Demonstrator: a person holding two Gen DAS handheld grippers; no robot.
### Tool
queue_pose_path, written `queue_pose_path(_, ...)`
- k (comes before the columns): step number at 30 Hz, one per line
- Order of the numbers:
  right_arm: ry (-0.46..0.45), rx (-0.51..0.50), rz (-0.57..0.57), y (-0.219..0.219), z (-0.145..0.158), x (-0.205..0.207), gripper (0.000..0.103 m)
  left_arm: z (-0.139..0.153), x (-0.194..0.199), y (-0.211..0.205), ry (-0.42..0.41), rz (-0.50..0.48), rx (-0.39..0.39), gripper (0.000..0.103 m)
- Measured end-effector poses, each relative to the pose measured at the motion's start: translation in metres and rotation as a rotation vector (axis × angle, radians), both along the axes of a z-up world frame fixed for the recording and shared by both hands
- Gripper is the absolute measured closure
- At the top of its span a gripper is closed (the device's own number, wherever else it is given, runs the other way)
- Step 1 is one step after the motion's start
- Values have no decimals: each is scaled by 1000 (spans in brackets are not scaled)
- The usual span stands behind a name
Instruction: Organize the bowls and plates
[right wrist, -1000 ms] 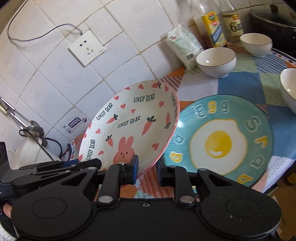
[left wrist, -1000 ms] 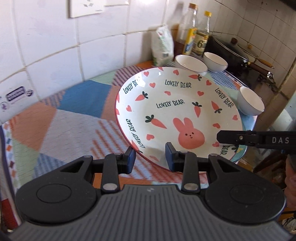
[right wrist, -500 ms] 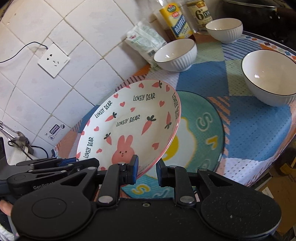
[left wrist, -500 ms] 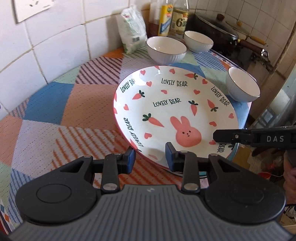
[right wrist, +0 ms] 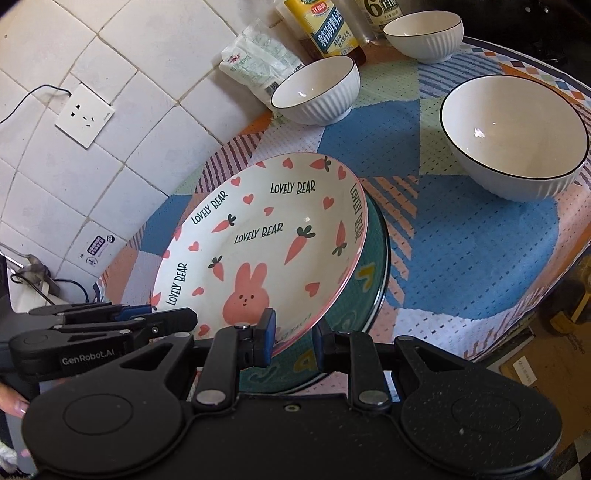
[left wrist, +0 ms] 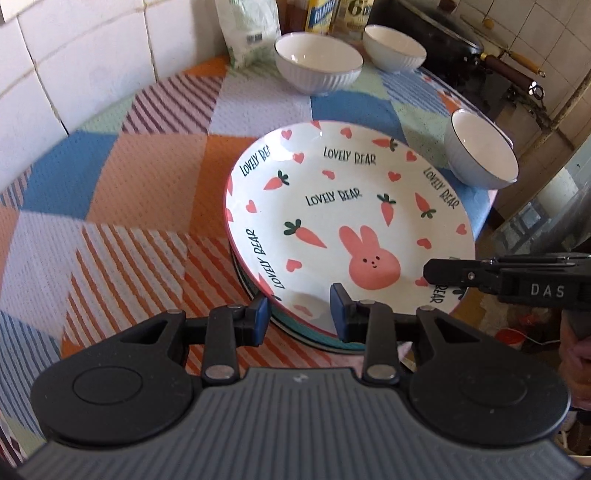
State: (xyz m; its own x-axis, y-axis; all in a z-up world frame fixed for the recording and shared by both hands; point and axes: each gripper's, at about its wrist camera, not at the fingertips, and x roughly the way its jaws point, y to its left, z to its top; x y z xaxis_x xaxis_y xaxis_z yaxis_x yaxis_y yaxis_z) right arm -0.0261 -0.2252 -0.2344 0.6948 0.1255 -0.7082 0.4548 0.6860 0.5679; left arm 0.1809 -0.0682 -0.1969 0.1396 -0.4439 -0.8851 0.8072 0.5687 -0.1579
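Note:
A white plate with a pink rabbit, carrots and "LOVELY BEAR" lettering (left wrist: 351, 206) (right wrist: 258, 251) hangs low and slightly tilted over a teal egg plate (right wrist: 373, 258), whose rim (left wrist: 317, 341) shows beneath it. My left gripper (left wrist: 299, 314) is shut on the rabbit plate's near rim; in the right wrist view it enters from the left (right wrist: 173, 321). My right gripper (right wrist: 293, 343) is shut on another part of that rim, and its finger (left wrist: 443, 271) reaches in from the right. Three white ribbed bowls (right wrist: 314, 92) (right wrist: 424, 33) (right wrist: 513, 136) stand empty on the patchwork cloth.
Sauce bottles (right wrist: 325, 29) and a white packet (right wrist: 255, 59) stand against the tiled wall, which carries a socket (right wrist: 85, 114). A black pan (left wrist: 436, 33) sits at the far right. The table edge (right wrist: 517, 314) drops off on the right, with boxes on the floor below.
Both grippers carried the rabbit plate to the right and down. It went from steeply tilted beside the teal plate to nearly flat over it, covering most of the egg picture.

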Motion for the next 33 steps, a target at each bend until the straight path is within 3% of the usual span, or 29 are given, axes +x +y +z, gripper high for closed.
queue_pose_path(4,23,-16,33,3,5,-1,76,-3,-1,1,45,42,23,70)
queue_pose_path(10,82,-39,97,6,16,10,74,-2,1,-4,49,74,80,70)
queue_pose_path(14,175,-109,146,5,26,24,72,-3,-3,-10,50,105,96,70)
queue_pose_path(17,176,-151,184,2,28,26,71,-7,-4,-11,78,133,112,70)
queue_pose_path(21,208,-219,228,7,27,25,70,-6,-17,-23,2,113,208,71)
queue_pose_path(25,163,-302,316,19,35,17,69,9,-23,-29,-22,117,212,71)
queue_pose_path(33,-4,-424,357,26,70,3,69,53,-31,-41,-108,83,184,71)
